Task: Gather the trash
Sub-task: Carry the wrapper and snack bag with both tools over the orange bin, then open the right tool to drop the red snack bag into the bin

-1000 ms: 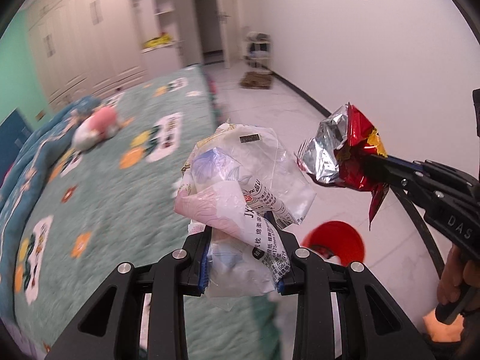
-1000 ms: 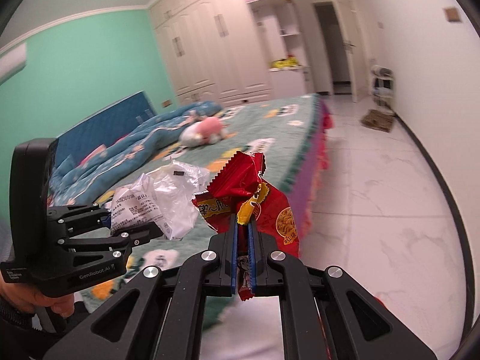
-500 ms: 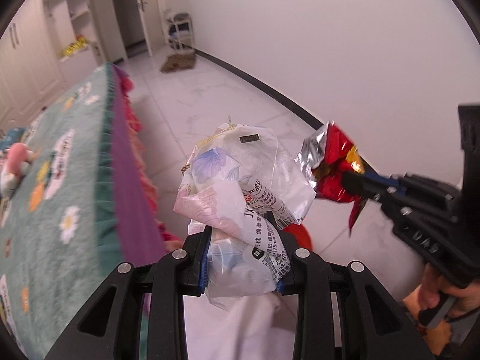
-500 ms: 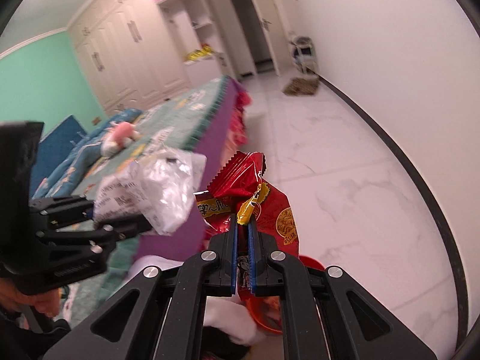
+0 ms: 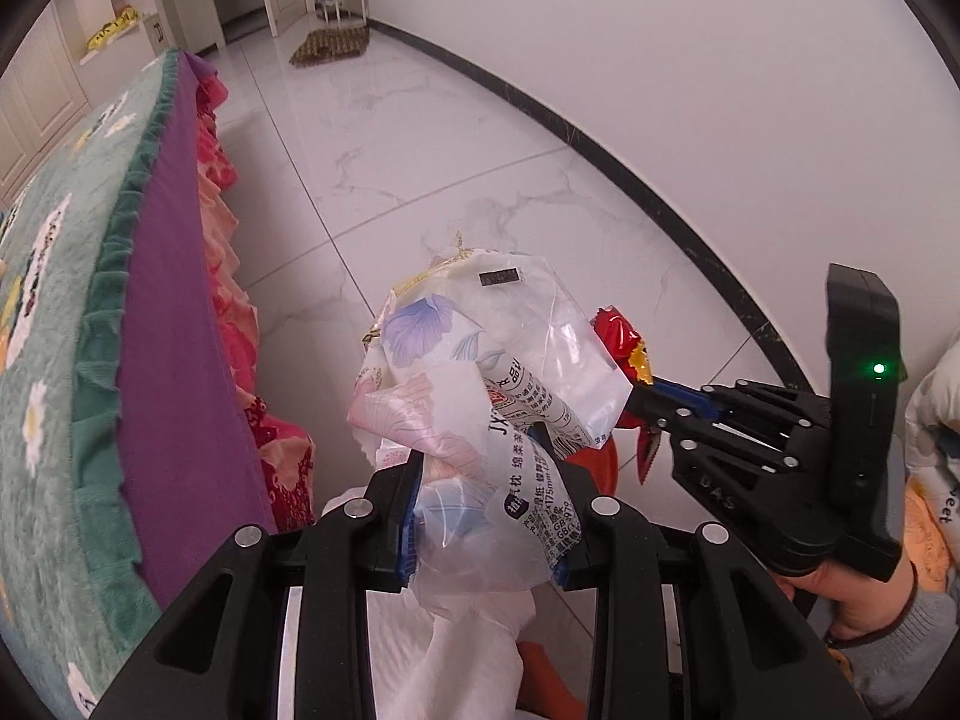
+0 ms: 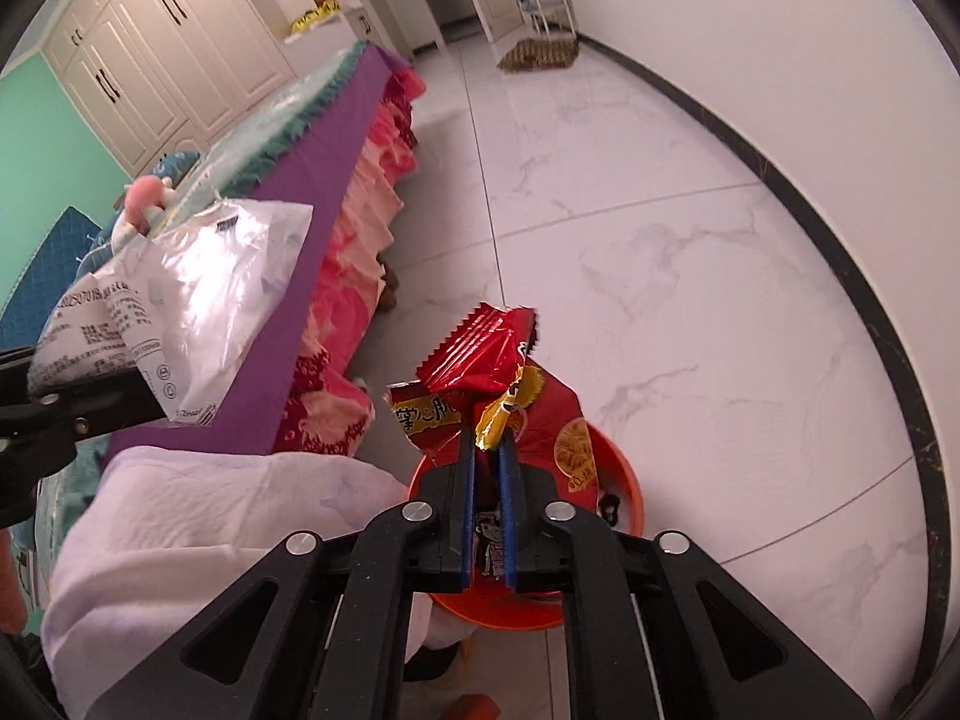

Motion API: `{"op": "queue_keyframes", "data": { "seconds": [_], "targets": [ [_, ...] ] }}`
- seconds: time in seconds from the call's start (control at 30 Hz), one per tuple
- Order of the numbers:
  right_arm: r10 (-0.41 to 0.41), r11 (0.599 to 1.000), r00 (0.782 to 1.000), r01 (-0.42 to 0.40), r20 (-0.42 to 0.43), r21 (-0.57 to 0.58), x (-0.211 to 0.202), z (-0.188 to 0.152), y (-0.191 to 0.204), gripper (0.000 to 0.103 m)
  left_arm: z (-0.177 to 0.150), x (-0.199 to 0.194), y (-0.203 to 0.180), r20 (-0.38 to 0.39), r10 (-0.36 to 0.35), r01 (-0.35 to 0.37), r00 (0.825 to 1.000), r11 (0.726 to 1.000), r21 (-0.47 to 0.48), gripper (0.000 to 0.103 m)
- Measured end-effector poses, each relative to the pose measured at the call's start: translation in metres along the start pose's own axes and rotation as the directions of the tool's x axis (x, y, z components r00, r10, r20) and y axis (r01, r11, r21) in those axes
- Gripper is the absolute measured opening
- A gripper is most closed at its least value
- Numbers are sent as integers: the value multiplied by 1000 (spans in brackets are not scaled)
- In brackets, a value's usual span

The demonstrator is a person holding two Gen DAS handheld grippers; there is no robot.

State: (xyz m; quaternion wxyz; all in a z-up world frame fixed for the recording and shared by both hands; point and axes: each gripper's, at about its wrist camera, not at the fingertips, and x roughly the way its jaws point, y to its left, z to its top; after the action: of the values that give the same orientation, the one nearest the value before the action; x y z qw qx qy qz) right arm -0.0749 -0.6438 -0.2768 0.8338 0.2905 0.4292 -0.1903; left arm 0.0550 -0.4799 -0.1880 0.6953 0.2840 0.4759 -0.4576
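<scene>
My left gripper (image 5: 486, 480) is shut on a crumpled white plastic wrapper (image 5: 480, 348) with a flower print and black text. In the right wrist view the same wrapper (image 6: 198, 294) hangs at the left, over the bed's edge. My right gripper (image 6: 486, 450) holds a red snack bag (image 6: 480, 372) between its blue pads; its jaws are opening slightly, and the bag still stands upright between them. Directly under that bag an orange bin (image 6: 618, 480) sits on the floor. The left wrist view shows the right gripper (image 5: 645, 387) just right of the wrapper, with the red bag (image 5: 618, 336) partly hidden.
A bed with a green cover, purple side (image 5: 168, 360) and red ruffled skirt (image 6: 360, 240) runs along the left. White cloth (image 6: 210, 528) bulges beside the bin. White marble floor (image 6: 690, 240) stretches to a wall with a black baseboard (image 5: 660, 192). A pink plush (image 6: 147, 195) lies on the bed.
Both grippers swung away from over the bed and sank toward the floor, pitching downward. The orange bin now lies right below the red bag. Both pieces of trash stayed in the jaws.
</scene>
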Motion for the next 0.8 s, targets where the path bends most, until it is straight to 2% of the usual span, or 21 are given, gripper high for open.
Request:
{"op": "queue_keyframes", "data": {
  "seconds": [0.13, 0.2, 0.23, 0.27, 0.3, 0.4, 0.67, 0.8],
  "targets": [
    [-12, 1000, 1000, 12, -28, 10, 23, 2, 4, 12, 2, 11, 2, -25, -8, 8, 1000, 1000, -4, 34],
    [-16, 1000, 999, 17, -47, 17, 34, 4, 6, 17, 4, 14, 2, -32, -9, 9, 999, 1000, -6, 34],
    [-23, 999, 998, 24, -51, 23, 38, 3, 5, 25, 5, 16, 3, -36, -9, 9, 999, 1000, -9, 34],
    [-25, 999, 998, 26, -52, 26, 39, 2, 5, 39, 5, 16, 2, -38, -11, 10, 999, 1000, -12, 34],
    [-28, 999, 998, 30, -50, 29, 40, 1, 5, 43, 7, 18, 2, -40, -11, 10, 999, 1000, -14, 34],
    [-31, 998, 999, 32, -41, 45, 37, -2, 0, 43, 9, 22, 0, -52, -13, 13, 999, 1000, -11, 34],
    [-80, 993, 994, 74, 68, 93, -11, -3, -19, 43, 11, 41, -16, -90, -35, 36, 995, 999, 11, 36],
    [-103, 989, 991, 92, 87, 117, -25, -1, -29, 43, 12, 50, -24, -105, -34, 37, 994, 999, 29, 50]
  ]
}}
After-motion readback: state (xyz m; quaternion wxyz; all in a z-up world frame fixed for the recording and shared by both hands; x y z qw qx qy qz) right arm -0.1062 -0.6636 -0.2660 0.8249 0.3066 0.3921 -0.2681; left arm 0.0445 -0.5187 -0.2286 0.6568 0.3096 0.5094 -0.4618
